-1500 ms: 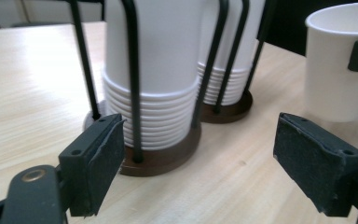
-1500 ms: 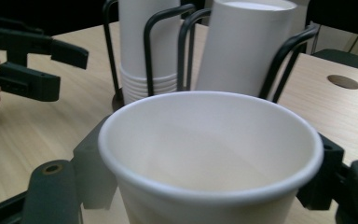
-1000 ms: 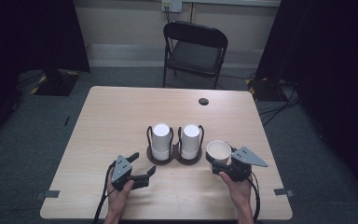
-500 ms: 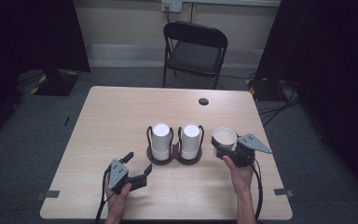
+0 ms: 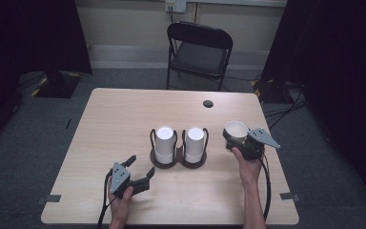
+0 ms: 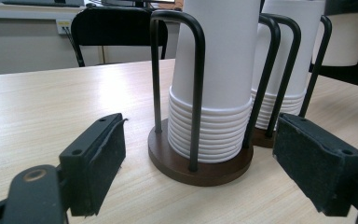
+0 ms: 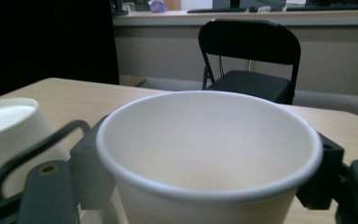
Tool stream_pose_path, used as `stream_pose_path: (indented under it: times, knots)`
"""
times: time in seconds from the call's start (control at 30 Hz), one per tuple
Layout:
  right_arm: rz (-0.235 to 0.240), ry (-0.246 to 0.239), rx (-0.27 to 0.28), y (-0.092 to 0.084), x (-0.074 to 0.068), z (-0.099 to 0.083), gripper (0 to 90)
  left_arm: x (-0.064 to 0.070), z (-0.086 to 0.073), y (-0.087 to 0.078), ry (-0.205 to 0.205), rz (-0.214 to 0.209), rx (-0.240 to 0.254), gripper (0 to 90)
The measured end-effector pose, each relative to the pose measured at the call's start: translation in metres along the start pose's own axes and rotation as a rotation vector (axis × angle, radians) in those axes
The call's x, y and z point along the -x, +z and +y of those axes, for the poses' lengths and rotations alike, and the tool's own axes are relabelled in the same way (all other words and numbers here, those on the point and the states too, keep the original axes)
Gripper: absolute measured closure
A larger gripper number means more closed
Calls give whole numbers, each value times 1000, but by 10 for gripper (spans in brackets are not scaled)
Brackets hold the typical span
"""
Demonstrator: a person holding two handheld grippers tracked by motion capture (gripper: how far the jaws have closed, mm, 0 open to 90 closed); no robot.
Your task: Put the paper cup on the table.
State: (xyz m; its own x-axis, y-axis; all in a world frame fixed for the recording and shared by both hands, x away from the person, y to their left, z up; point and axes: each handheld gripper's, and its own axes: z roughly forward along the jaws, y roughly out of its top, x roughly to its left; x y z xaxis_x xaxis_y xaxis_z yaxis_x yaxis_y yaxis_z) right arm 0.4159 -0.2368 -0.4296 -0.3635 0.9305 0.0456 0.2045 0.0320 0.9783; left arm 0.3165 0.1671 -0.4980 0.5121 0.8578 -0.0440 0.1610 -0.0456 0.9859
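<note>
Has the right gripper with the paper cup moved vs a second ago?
Yes. In the high view the right gripper, shut on the paper cup, has gone up-frame and rightward, away from the cup rack, toward the table's far right.

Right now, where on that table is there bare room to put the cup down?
The far half of the table is bare up to the small dark disc. The near edge between both hands is free too. The middle is crowded by two cup stacks in their rack; the paper cup sits right of it.
</note>
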Motion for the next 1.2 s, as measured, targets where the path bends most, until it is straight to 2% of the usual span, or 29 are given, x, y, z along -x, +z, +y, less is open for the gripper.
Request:
stream_pose_path:
  times: [0.17,0.43,0.6,0.73,0.83,1.03,1.2]
  knots:
    - [-21,1,-34,13,7,-5,227,-1,0,0,-10,-4,6,167]
    - [-29,14,-81,31,15,-19,227,-1,0,-1,-6,-2,8,168]
    - [-28,16,-99,40,15,-25,227,-1,0,-1,-12,1,10,168]
    - [-23,35,-124,48,17,-33,228,-1,-1,-1,-13,-1,13,168]
    - [-24,22,-135,49,16,-37,228,-1,-1,-1,-13,-1,14,168]
    - [-17,34,-119,45,15,-42,229,-1,-1,-1,-13,-2,16,168]
    - [-13,43,-134,38,15,-45,230,-1,-1,-1,-12,0,15,168]
